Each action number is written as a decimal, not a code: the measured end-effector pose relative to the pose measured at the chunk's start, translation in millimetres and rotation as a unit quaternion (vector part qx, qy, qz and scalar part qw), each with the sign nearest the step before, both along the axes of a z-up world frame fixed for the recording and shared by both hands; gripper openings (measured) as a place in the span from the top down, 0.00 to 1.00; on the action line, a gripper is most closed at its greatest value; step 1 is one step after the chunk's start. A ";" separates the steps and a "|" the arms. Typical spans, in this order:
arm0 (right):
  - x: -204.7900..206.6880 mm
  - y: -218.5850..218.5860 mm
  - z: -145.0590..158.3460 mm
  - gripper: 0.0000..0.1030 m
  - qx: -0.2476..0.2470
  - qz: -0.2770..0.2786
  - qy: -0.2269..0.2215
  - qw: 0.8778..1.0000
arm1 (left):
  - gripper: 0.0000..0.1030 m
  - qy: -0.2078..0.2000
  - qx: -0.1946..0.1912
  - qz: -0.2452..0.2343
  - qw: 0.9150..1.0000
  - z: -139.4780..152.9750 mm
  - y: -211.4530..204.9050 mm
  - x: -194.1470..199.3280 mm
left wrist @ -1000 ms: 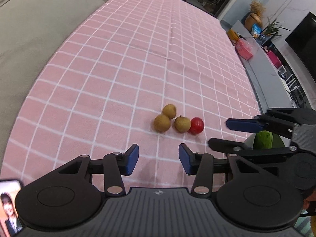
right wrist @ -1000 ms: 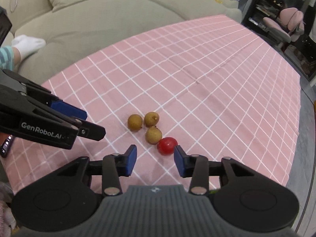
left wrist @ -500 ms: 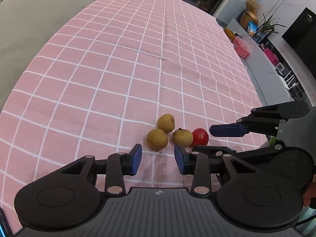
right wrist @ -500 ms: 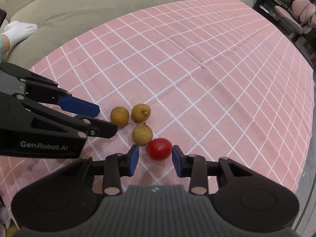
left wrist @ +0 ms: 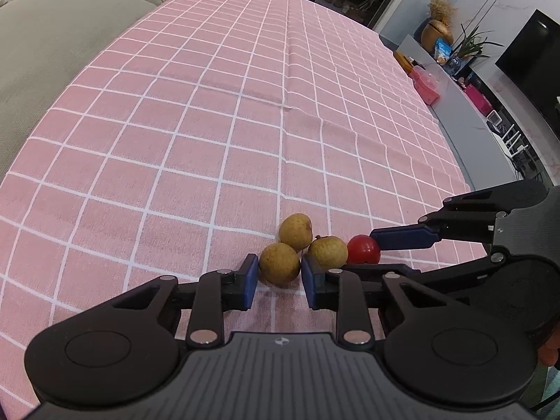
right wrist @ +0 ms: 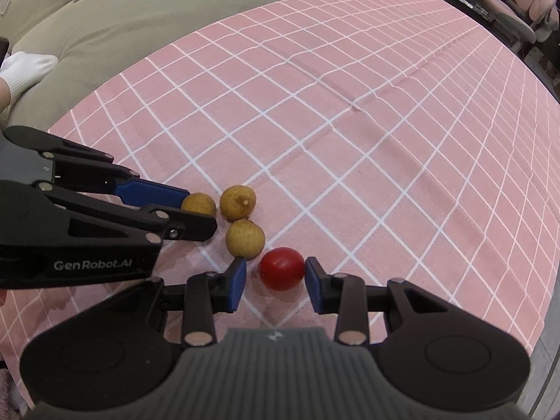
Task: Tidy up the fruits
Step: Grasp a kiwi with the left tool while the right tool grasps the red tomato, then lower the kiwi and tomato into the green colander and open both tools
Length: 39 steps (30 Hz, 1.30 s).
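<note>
Both of my grippers have come down and forward over the last second, and each now brackets a fruit it only hovered short of before. On my left gripper [left wrist: 280,274], the blue fingers stand apart around the nearest brown fruit [left wrist: 280,263], with a slim gap on either side; I cannot tell whether either pad touches it yet. On my right gripper [right wrist: 276,278], the fingers stand apart around the red fruit [right wrist: 281,268]; the right pad looks to be just at its skin and the left pad is clear of it. Two more brown fruits sit in the cluster: the far brown fruit [left wrist: 295,231] lies just beyond the one I bracket, and the middle brown fruit [left wrist: 328,252] sits between it and the red one, touching or nearly touching its neighbours. All four rest on the pink checked tablecloth [left wrist: 227,115], close to its near edge. Ahead of the cluster the cloth runs bare and wide, marked by a few shallow creases. To my left the cloth ends against the beige sofa [left wrist: 52,56]. To my right it drops off beside a grey ledge [left wrist: 465,105] crowded with small items. From the right wrist camera, my left gripper's outer finger crosses low just beside the cluster, so room between the two tools is tight.
</note>
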State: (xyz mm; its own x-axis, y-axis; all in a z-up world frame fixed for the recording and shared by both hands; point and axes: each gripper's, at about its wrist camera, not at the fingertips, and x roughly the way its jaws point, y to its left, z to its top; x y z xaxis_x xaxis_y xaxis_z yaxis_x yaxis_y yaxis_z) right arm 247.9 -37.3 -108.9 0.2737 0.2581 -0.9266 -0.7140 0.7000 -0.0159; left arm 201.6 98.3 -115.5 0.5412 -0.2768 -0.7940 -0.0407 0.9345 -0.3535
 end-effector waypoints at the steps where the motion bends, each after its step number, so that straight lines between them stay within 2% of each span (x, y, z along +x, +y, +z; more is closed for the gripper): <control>1: 0.5 -1.1 -0.2 0.67 0.001 -0.002 0.001 1.000 | 0.72 0.000 -0.001 0.001 1.000 0.2 0.2 -0.1; 4: 3.9 -4.6 -2.0 0.70 0.008 -0.016 0.009 1.000 | 0.72 0.002 0.001 0.006 1.000 1.6 1.7 -1.8; 6: 5.2 -7.7 -2.0 0.77 0.012 -0.026 0.012 1.000 | 0.72 0.003 0.001 0.010 1.000 2.6 3.2 -2.7; 13: -5.6 -9.4 10.9 0.77 0.016 -0.028 -0.003 0.999 | 0.72 -0.003 -0.002 0.021 1.000 16.5 6.7 -10.5; 18: -19.3 -10.5 36.4 0.77 0.033 -0.035 -0.024 0.999 | 0.72 -0.015 -0.005 0.015 1.000 37.6 1.4 -21.0; 25: -50.1 -38.6 84.8 0.77 0.077 -0.071 -0.050 0.993 | 0.72 -0.046 0.014 -0.025 0.999 76.0 -30.2 -39.0; 30: -77.5 -71.1 105.9 0.77 0.088 -0.109 -0.064 0.988 | 0.72 -0.068 0.024 -0.070 0.995 101.2 -64.3 -54.8; 35: -110.5 -107.3 111.3 0.77 0.072 -0.141 -0.075 0.985 | 0.72 -0.075 0.022 -0.123 0.989 115.0 -104.5 -66.1; 39: -131.8 -135.5 109.1 0.77 0.058 -0.167 -0.075 0.981 | 0.72 -0.068 0.034 -0.161 0.984 113.9 -133.8 -71.9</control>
State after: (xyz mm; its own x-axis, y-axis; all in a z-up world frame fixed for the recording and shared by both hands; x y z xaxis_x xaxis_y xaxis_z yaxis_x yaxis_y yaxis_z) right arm 116.1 -172.8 0.2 0.4921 0.2333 -0.8387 -0.4411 0.8974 -0.0092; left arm 129.6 -35.5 -1.7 0.5369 -0.4005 -0.7425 0.3048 0.9128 -0.2719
